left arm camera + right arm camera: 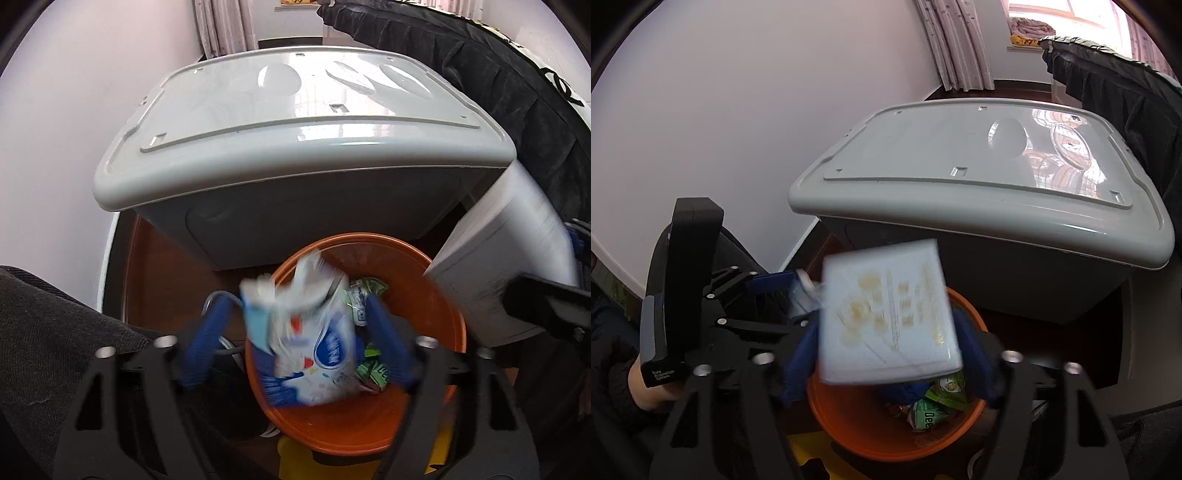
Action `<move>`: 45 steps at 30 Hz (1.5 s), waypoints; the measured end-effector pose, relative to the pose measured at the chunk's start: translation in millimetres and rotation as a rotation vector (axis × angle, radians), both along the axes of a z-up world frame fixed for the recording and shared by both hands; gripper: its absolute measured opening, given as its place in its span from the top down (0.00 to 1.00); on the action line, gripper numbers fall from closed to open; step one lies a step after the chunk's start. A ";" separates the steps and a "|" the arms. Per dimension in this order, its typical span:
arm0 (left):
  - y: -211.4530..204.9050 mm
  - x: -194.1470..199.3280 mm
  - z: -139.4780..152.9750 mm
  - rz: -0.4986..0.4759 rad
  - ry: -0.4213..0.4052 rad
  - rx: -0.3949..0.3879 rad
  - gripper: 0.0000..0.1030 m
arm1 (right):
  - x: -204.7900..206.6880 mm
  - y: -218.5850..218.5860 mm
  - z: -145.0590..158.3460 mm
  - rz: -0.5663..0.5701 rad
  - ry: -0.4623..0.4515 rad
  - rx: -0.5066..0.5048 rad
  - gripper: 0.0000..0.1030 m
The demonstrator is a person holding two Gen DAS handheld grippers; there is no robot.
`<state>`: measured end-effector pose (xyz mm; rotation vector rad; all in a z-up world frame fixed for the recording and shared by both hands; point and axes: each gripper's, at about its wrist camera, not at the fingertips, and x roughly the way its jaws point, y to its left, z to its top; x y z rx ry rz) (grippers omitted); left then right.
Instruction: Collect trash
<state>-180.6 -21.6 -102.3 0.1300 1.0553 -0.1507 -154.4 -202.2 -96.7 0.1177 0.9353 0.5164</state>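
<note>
An orange bin (439, 291) sits on the floor below both grippers, with green wrappers (371, 373) inside. My left gripper (299, 347) is open; a blurred white and blue plastic bag (314, 350) lies between its spread blue fingers, over the bin. My right gripper (886, 354) has its blue fingers against the sides of a white box (890, 317) with gold print, above the bin (849, 424). The green wrappers (934, 410) show under the box. The left gripper (775, 291) appears at the left of the right wrist view.
A large grey lidded storage box (303, 122) stands just behind the bin. A dark quilted cover (517, 92) hangs at the right. A white wall (74, 129) is at the left. Something yellow (291, 458) lies under the bin.
</note>
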 end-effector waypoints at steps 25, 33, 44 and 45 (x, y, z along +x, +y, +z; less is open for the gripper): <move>-3.1 -3.1 0.0 -0.004 0.005 0.016 0.19 | -4.3 -2.4 2.6 -0.009 -0.012 0.015 0.25; -2.7 -3.4 0.1 -0.003 0.004 0.017 0.19 | -4.5 -2.5 3.9 -0.010 -0.015 0.014 0.24; -2.1 -3.7 0.4 -0.001 0.003 0.017 0.19 | -4.1 -2.8 5.3 -0.013 -0.016 0.016 0.25; -2.2 -3.8 0.5 -0.001 0.003 0.016 0.19 | -4.2 -2.8 5.6 -0.015 -0.016 0.016 0.24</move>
